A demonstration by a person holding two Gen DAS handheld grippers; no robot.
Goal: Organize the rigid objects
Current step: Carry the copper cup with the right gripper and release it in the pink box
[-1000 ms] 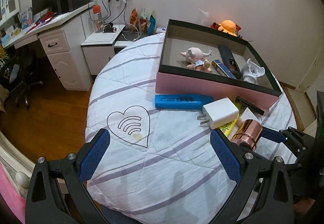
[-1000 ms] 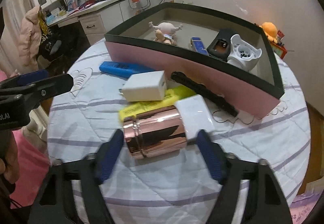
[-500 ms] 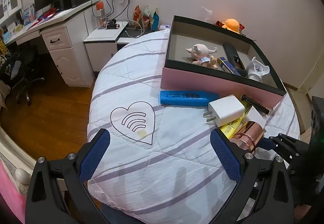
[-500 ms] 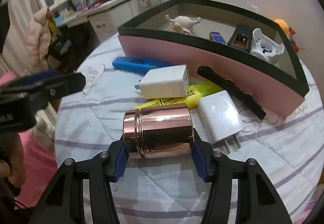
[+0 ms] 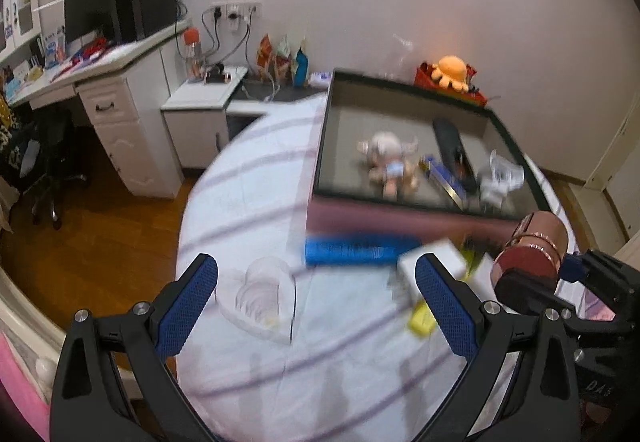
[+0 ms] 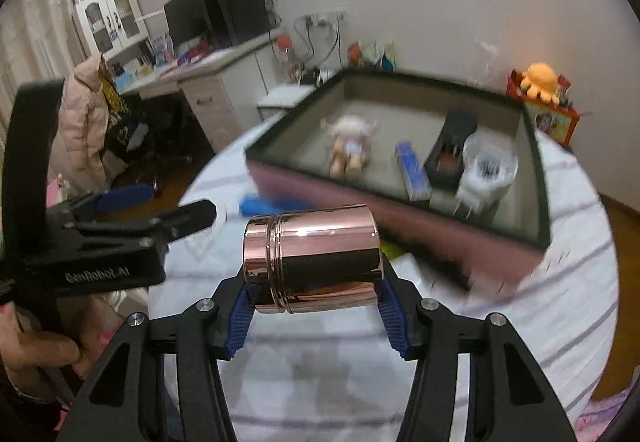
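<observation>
Canister (image 6: 312,256) sideways, seemingly clamped between right gripper's (image 6: 314,316) 2 fingers (image 6: 240,316).

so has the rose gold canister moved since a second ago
Yes. The rose gold canister, clamped in the right hand-held gripper, was lying on the quilt beside the yellow marker; it is now lifted above it, toward the pink box.

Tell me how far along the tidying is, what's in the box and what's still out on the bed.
Done: the pink box already holds a doll, a blue case, a black device and a white gadget. In hand: the right gripper clamps the copper canister, lifted off the bedspread. Left: the blue bar, white charger and yellow item remain outside. The left gripper is open.
</observation>
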